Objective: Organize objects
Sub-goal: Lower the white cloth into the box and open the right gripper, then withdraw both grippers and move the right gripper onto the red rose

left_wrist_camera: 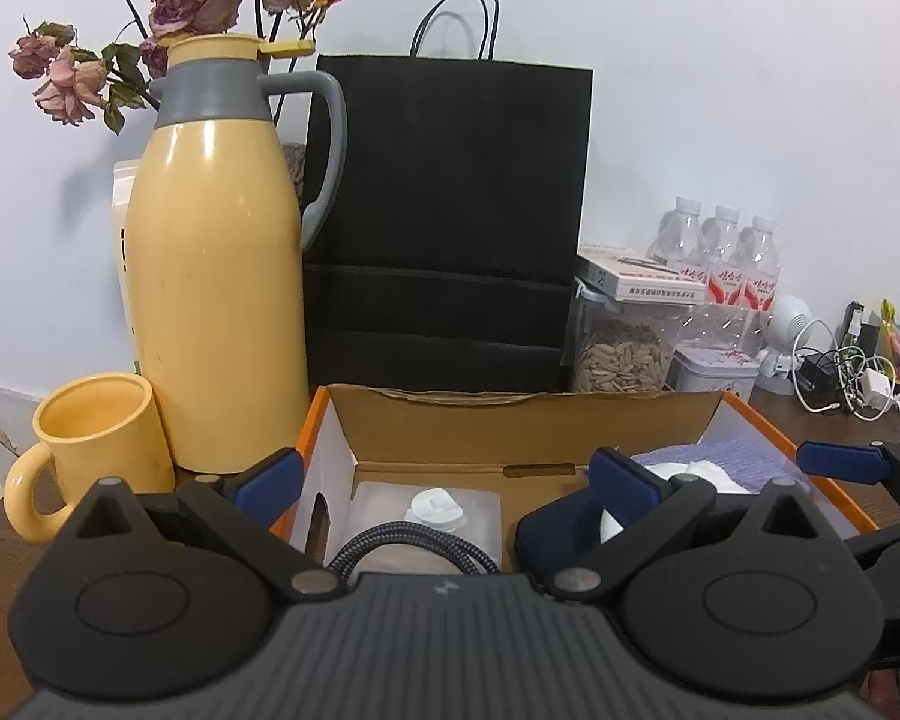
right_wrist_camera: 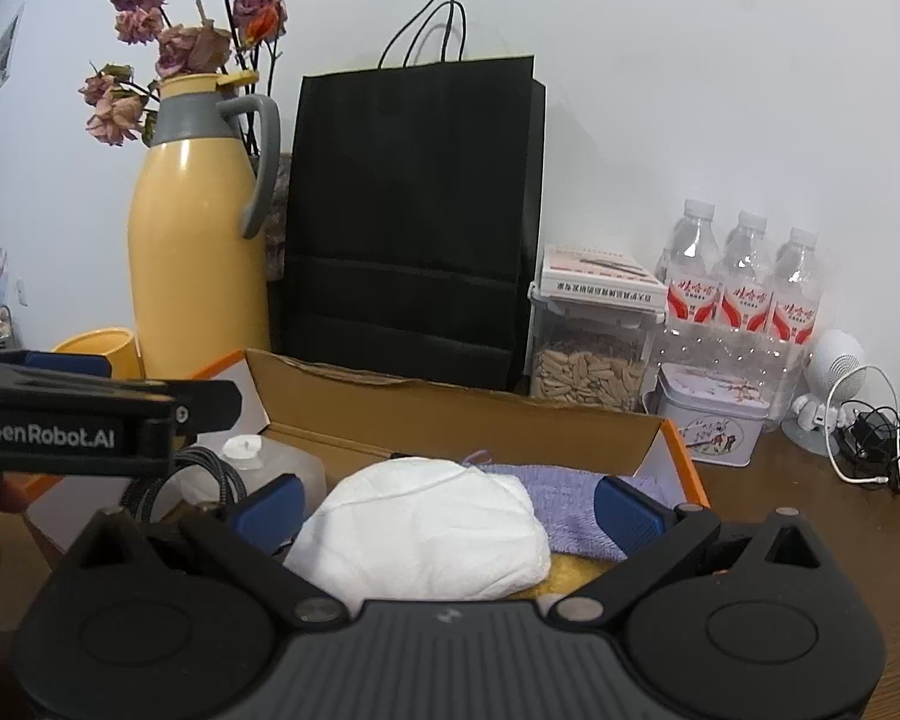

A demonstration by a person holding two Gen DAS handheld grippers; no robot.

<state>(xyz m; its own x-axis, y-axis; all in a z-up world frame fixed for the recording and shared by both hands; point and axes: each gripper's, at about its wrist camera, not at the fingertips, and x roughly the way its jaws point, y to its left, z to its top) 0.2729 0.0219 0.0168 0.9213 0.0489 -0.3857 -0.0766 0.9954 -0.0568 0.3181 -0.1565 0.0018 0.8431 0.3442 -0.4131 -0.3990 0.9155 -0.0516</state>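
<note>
An open cardboard box with orange edges sits in front of me; it also shows in the right wrist view. My left gripper is open above its left part, over a braided black cable and a clear plastic case with a white cap. My right gripper is open, its fingers either side of a white folded cloth that lies on a purple knitted cloth in the box's right part. A dark blue item lies in the box under my left gripper's right finger.
Behind the box stand a yellow thermos jug, a yellow mug, a black paper bag, a jar of seeds, water bottles, a tin and tangled cables on the wooden table.
</note>
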